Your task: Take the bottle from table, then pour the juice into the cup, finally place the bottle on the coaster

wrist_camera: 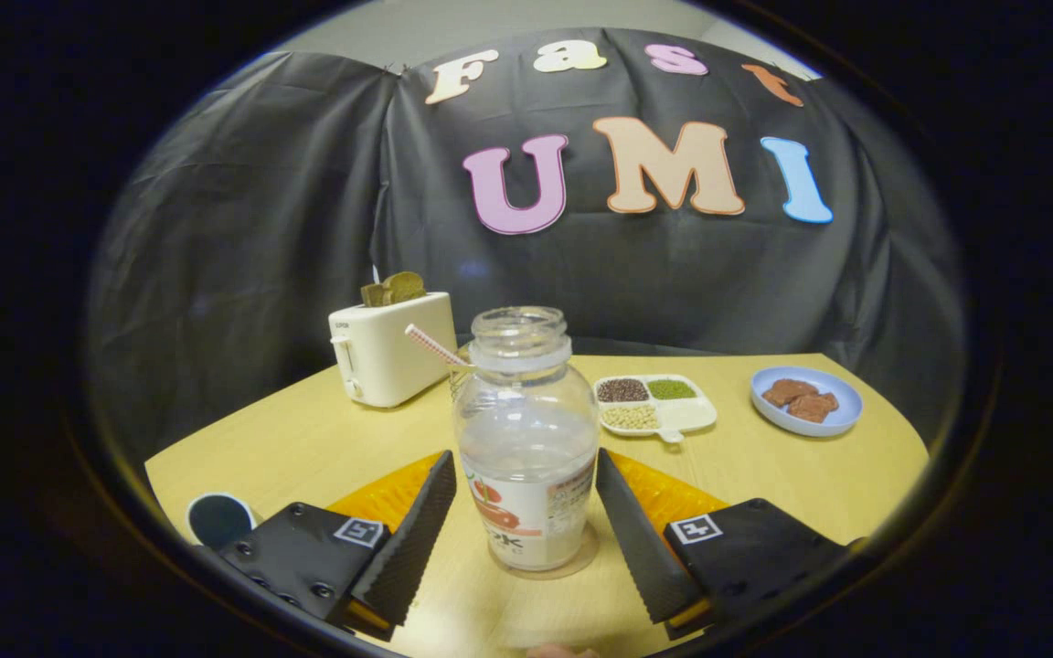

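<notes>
Though the gripper (526, 512) stands wide, the bottle (526, 439) sits upright on the table (307, 439) right between its fingers, neither finger touching it, its long axis vertical and its mouth uncapped. The bottle's label is too blurred to read, and a straw (435, 345) pokes up just behind it.

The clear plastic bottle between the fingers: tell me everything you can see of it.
The clear plastic bottle stands upright on the light wooden table, uncapped, its wide threaded mouth open. A pale cloudy liquid fills roughly its lower two thirds. A printed label with red-orange fruit art wraps the lower body. It sits between the open gripper fingers, which flank it closely on both sides; whether they touch it cannot be told. A striped straw shows just behind its shoulder.
</notes>
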A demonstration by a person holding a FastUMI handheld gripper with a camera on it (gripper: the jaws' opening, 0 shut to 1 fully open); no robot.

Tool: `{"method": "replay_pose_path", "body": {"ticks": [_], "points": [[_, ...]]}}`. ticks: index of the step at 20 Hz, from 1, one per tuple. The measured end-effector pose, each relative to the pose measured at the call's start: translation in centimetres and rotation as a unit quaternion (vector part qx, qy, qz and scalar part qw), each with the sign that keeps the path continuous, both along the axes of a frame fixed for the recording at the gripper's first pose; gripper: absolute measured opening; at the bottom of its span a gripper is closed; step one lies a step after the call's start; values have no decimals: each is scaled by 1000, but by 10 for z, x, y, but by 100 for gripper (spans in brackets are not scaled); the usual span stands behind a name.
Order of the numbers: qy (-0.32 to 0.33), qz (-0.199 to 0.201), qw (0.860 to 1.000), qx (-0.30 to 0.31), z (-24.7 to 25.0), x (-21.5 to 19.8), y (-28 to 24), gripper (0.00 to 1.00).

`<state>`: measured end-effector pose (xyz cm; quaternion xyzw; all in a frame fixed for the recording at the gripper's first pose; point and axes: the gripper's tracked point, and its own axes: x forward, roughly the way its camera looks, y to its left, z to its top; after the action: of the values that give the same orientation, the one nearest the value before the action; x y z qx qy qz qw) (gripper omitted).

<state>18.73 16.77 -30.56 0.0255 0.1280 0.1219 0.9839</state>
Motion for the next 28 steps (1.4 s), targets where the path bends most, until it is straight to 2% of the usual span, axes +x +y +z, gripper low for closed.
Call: {"method": "replay_pose_path", "body": {"ticks": [5,12,16,21,28], "points": [[-15,4,1000,-1,28,-23,-10,97],[-59,-5,998,-9,90,-81,-43,97],[-80,-22,996,-14,121,-115,-72,97],[-98,-66,992,-30,147,-150,-122,97],[-106,-85,991,-5,163,-186,-164,97]]}}
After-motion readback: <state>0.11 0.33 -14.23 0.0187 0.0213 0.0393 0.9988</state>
